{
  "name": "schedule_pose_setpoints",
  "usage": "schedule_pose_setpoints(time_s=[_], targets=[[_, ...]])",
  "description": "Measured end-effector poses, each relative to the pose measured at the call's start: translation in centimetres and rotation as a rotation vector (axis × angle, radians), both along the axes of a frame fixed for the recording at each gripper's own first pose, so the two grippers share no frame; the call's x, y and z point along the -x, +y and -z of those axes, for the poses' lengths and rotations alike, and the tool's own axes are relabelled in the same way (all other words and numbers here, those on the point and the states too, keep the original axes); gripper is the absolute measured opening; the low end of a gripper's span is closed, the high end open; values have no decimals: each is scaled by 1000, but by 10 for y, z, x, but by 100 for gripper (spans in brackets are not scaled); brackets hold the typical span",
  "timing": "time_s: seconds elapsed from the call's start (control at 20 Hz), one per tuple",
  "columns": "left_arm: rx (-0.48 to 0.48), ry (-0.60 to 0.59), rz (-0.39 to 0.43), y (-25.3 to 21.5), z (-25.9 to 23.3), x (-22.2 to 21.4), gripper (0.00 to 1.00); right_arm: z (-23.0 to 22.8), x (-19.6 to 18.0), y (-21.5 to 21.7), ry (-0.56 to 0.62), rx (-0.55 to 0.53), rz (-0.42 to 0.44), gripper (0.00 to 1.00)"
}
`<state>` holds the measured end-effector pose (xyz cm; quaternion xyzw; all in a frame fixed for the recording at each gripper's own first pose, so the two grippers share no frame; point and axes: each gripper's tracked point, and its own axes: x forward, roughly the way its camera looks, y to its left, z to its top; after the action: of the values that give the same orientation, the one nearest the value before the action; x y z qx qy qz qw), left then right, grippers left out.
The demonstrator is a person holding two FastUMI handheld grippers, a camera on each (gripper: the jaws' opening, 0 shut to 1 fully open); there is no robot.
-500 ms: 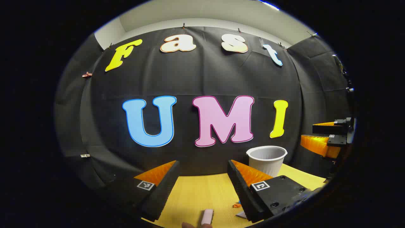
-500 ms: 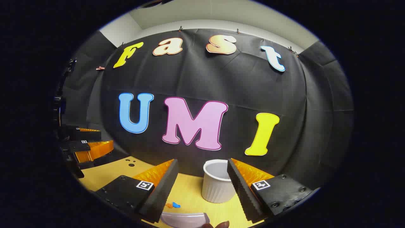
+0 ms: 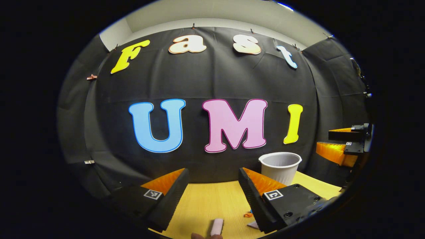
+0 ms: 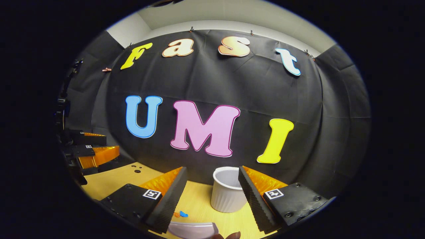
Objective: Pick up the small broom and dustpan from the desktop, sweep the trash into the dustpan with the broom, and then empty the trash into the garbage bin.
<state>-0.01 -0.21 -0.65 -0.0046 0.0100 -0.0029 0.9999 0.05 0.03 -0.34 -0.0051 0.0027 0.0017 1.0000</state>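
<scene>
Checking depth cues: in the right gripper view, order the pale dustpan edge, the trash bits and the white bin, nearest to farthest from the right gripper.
1. Dustpan edge, bottom centre, below the fingers.
2. Trash bits, by the left finger.
3. White bin, ahead, partly behind the right finger.

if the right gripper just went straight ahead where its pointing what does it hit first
Probably the white bin: it stands on the desk just ahead of the open right gripper, slightly right of centre. Depth is unclear.

Garbage bin between spread tool fingers.
</scene>
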Motion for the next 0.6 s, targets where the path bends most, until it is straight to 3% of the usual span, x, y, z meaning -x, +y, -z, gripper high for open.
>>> schedule_pose_setpoints(time_s=[0.35,0.6], targets=[[4,1,17,-3,2,-2,95,4,1,-3,5,1,8,97],[-5,21,24,-4,13,-1,95,22,8,3,55,-6,-35,97]])
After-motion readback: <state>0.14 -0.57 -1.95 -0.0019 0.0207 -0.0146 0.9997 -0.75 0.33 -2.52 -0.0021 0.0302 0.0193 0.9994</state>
